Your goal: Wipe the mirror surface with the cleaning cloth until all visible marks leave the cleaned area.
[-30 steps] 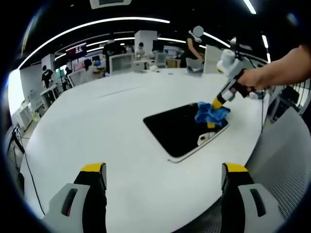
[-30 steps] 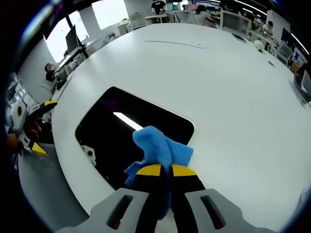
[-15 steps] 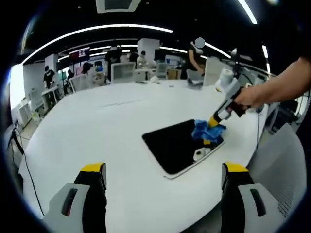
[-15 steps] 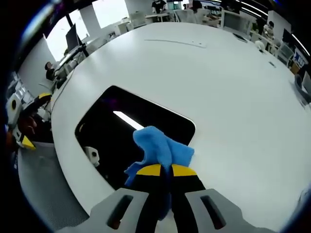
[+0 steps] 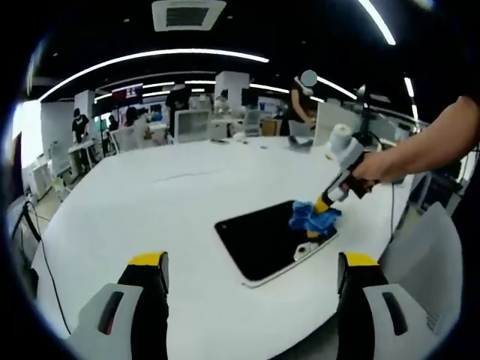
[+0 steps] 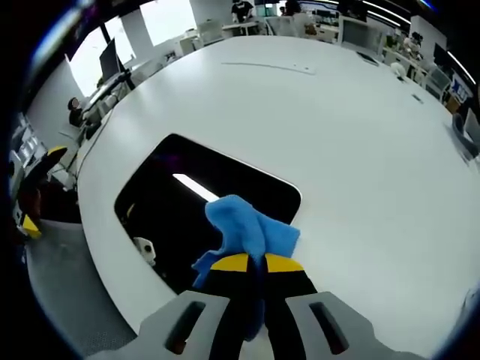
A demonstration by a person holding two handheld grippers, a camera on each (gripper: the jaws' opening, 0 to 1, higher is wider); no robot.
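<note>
So the mirror (image 6: pixel 202 206) is lying flat on the big white table (image 6: pixel 337 135), close to the table's edge, and it looks almost black with a bright streak of ceiling light reflected in it; in the left gripper view you can see it (image 5: pixel 266 240) as a dark rounded rectangle with a thin pale border. The blue cleaning cloth (image 6: pixel 247 232) is bunched up and sitting on the mirror near one of its corners, pinched between the yellow-tipped jaws of the right gripper (image 6: pixel 250 264), which are squeezed together on it. From the other side, the left gripper view shows that same gripper (image 5: pixel 324 204) angled down onto the cloth (image 5: pixel 311 217), with a person's hand (image 5: pixel 367 169) and bare forearm behind it. The left gripper (image 5: pixel 251 262) is just hanging above the table, well apart from the mirror, jaws spread wide with nothing between them. There's a small white thing showing on the glass near the mirror's edge (image 6: pixel 144 250), can't tell if it's a mark or a reflection. Background is an open office with desks, monitors and a few people.
</note>
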